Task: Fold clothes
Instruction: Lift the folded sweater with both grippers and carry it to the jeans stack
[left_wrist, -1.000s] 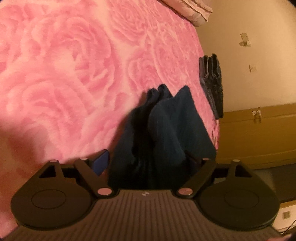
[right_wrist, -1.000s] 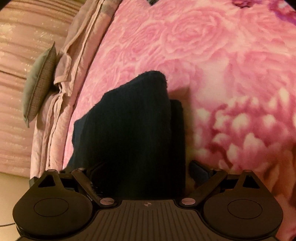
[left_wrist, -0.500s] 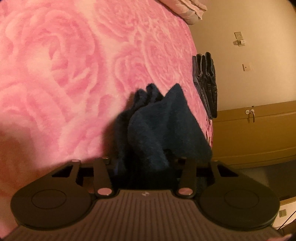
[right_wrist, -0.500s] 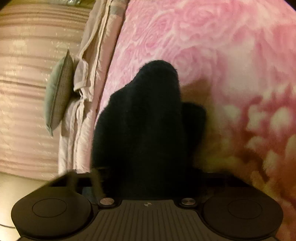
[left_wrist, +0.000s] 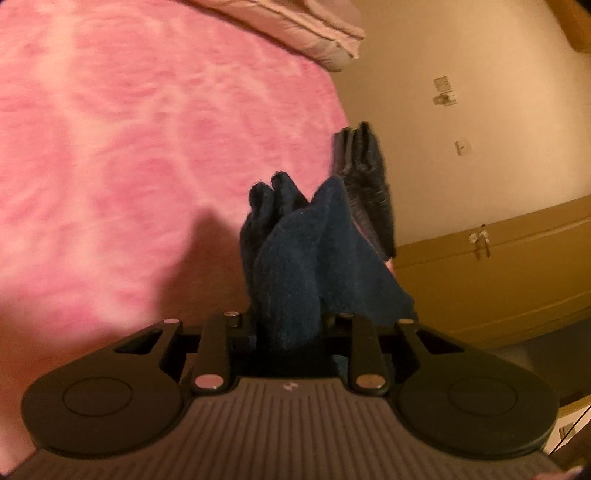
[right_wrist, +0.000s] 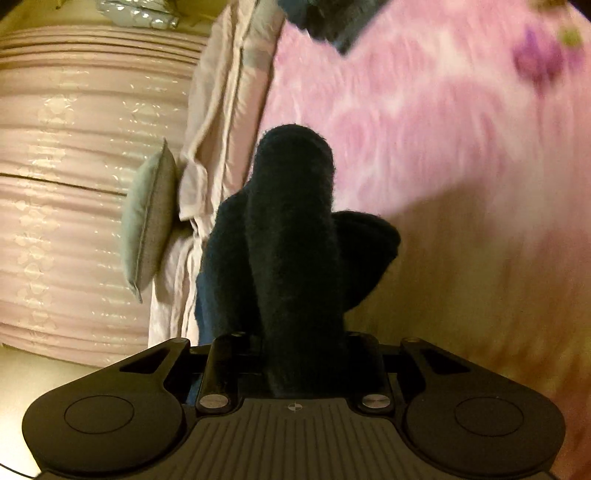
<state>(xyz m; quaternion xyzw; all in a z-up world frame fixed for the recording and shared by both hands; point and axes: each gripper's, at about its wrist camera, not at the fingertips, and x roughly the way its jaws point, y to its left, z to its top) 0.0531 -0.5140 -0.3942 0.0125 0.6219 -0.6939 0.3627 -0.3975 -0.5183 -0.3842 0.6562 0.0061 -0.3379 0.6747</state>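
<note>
A dark navy, fuzzy knitted garment (left_wrist: 295, 266) was held bunched between the jaws of the left claw (left_wrist: 288, 328), which were closing on it, the cloth already pinched between them. Another part of the same dark cloth (right_wrist: 291, 240) was gripped by the right claw (right_wrist: 303, 354), its jaws likewise closing with the fabric clamped between them. The garment hung in thick ridges ahead of both claws, over the pink rose-patterned bedspread (left_wrist: 129, 147); whether its far end touched the bed could not be told. A stack of dark folded clothes (left_wrist: 365, 177) was seen at the bed's far edge, near the yellow-brown cabinet (left_wrist: 498, 277). In the right wrist view a grey-green cushion (right_wrist: 147, 218) was propped against pale pink bedding (right_wrist: 225, 110).

The step in hand was judged to be the taking-up of two edges for a fold. The next move would call for both held edges to be carried together across the garment and laid down evenly, without the thick cloth slipping from either grip.
</note>
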